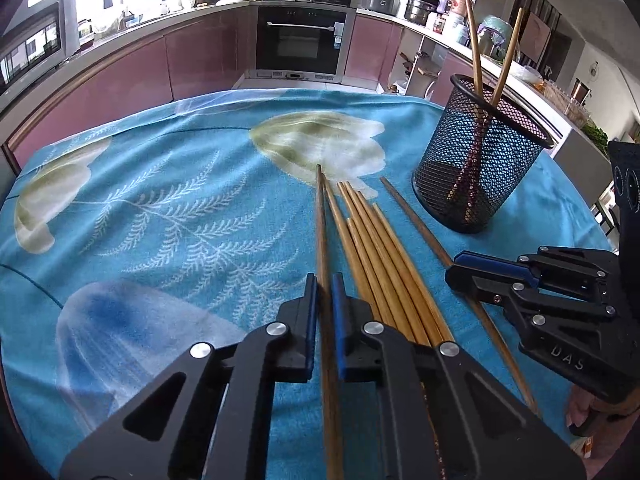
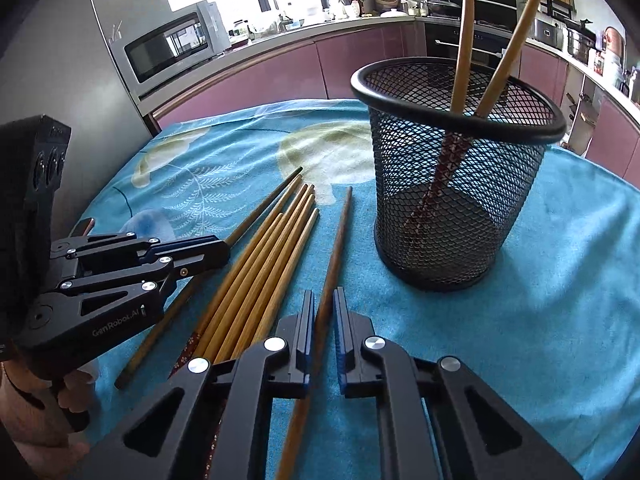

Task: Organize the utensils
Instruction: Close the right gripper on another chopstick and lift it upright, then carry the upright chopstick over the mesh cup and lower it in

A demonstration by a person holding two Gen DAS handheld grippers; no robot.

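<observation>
My left gripper [image 1: 324, 284] is shut on a dark brown chopstick [image 1: 320, 220] that lies on the cloth, left of a bundle of several lighter chopsticks [image 1: 380, 260]. In the right wrist view the left gripper [image 2: 224, 254] clamps that same stick [image 2: 272, 196]. My right gripper [image 2: 323, 300] is shut on another brown chopstick [image 2: 340, 232], which lies right of the bundle [image 2: 260, 272]. The left wrist view shows the right gripper [image 1: 454, 270] from the side on its stick [image 1: 412, 216]. A black mesh cup [image 2: 456, 200] stands upright ahead to the right, with two chopsticks [image 2: 464, 40] leaning in it.
A blue flowered cloth [image 1: 160, 200] covers the round table, whose far edge faces pink kitchen cabinets [image 1: 200, 56] and an oven [image 1: 300, 40]. The mesh cup [image 1: 480, 168] stands near the table's right side. A person's hand [image 2: 60, 400] holds the left gripper's handle.
</observation>
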